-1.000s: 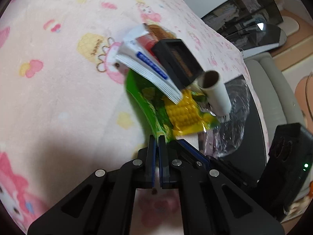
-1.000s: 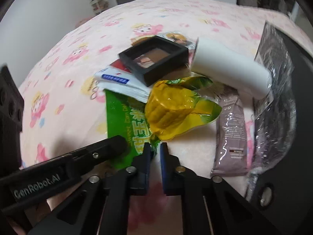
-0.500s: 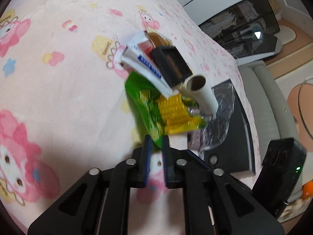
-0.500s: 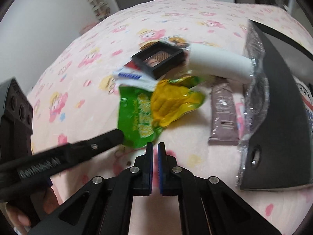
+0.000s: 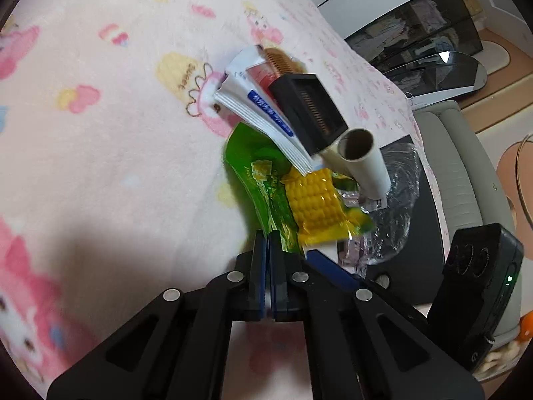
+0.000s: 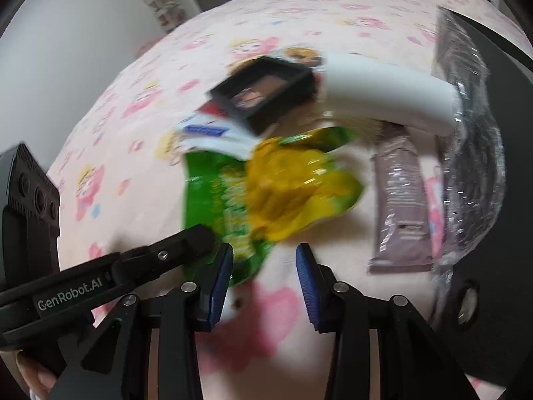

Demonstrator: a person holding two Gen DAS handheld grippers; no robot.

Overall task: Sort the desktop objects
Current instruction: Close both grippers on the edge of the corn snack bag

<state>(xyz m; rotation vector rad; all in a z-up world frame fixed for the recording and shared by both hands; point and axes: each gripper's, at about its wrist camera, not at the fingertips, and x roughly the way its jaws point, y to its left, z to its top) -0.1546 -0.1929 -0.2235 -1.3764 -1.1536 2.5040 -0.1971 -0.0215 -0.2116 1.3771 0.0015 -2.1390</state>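
Left gripper (image 5: 267, 236): jaws nearly closed, apparently pinching the green corn packet (image 5: 266, 183) at its 6 o'clock edge. Right gripper (image 6: 265, 260): jaws wide, empty, just beside the packet, which lies on the pink blanket (image 5: 100, 133)

Glossy plastic corn packet (image 5: 309, 196) lies on a fuzzy, matt blanket (image 5: 100, 153); at its 1 o'clock, a matt cardboard tube (image 5: 363, 163).
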